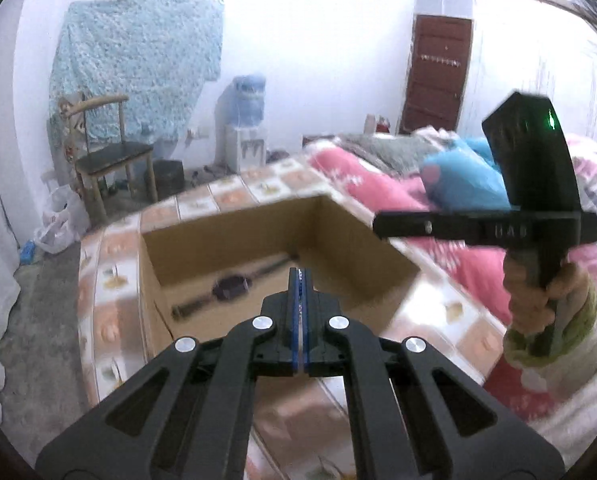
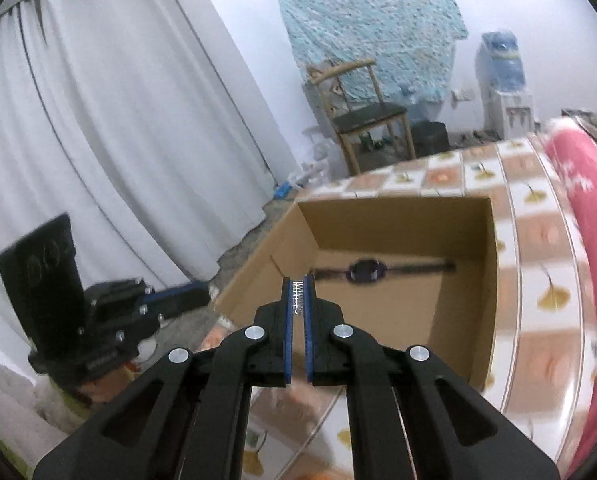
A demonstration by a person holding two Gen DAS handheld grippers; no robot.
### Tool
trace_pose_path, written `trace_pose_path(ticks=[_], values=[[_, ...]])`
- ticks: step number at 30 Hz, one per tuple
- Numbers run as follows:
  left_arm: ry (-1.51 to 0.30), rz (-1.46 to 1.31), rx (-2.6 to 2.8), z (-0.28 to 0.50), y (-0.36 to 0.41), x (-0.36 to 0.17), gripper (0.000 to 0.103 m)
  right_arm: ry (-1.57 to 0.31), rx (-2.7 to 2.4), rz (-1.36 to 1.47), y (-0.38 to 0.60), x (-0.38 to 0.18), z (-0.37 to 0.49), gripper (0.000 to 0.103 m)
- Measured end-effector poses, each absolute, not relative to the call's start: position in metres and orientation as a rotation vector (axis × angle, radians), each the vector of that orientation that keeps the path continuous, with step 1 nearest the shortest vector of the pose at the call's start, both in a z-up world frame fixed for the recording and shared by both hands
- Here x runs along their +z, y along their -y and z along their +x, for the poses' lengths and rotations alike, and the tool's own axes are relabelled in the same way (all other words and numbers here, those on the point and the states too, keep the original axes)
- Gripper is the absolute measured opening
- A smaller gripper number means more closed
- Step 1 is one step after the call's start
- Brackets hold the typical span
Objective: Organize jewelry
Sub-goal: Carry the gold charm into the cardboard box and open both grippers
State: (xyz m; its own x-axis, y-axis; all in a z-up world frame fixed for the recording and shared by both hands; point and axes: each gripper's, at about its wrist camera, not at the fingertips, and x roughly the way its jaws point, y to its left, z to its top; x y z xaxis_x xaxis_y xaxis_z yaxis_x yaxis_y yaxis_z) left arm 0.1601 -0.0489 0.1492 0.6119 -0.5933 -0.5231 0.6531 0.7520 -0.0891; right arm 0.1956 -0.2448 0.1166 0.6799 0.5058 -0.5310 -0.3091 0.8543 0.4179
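Left black two-finger gripper point(image 1: 301, 280): jaws together, empty. Dark strap wristwatch point(image 2: 364, 271) lies flat in the open brown cardboard box point(image 2: 486, 280), at twelve o'clock. Right black gripper point(image 2: 298, 292): nipping a small silvery chain piece point(image 2: 297, 294). Judged step: carrying; next, lower and release into the box.

Both tools are matte black. The left gripper point(image 1: 300, 280) has two slim fingers lined with blue pads point(image 1: 297, 300), and four round silver screws point(image 1: 263, 323) sit across its cut-out linkage arms. The right gripper point(image 2: 298, 288) looks the same. At three o'clock from the left camera, a hand point(image 1: 538, 300) shows a pale sleeve point(image 1: 558, 344) with green trim; the black unit above it carries a green light.
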Motion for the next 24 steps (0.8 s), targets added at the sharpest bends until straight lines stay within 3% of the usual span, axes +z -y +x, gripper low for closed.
trace_pose_path(ticks=[4,16,24], values=[[-0.636,0.117,-0.712,0.209,0.064,0.139,0.001,-0.794,0.481,0.296,0.25,0.1,0.243,0.005],[-1.121,0.104,-0.659,0.328,0.092,0.051,0.001,-1.234,0.457,0.322,0.248,0.02,0.346,0.005],[-1.234,0.096,-0.622,0.342,0.093,0.033,0.002,-1.306,0.413,0.332,0.249,-0.002,0.362,0.006]])
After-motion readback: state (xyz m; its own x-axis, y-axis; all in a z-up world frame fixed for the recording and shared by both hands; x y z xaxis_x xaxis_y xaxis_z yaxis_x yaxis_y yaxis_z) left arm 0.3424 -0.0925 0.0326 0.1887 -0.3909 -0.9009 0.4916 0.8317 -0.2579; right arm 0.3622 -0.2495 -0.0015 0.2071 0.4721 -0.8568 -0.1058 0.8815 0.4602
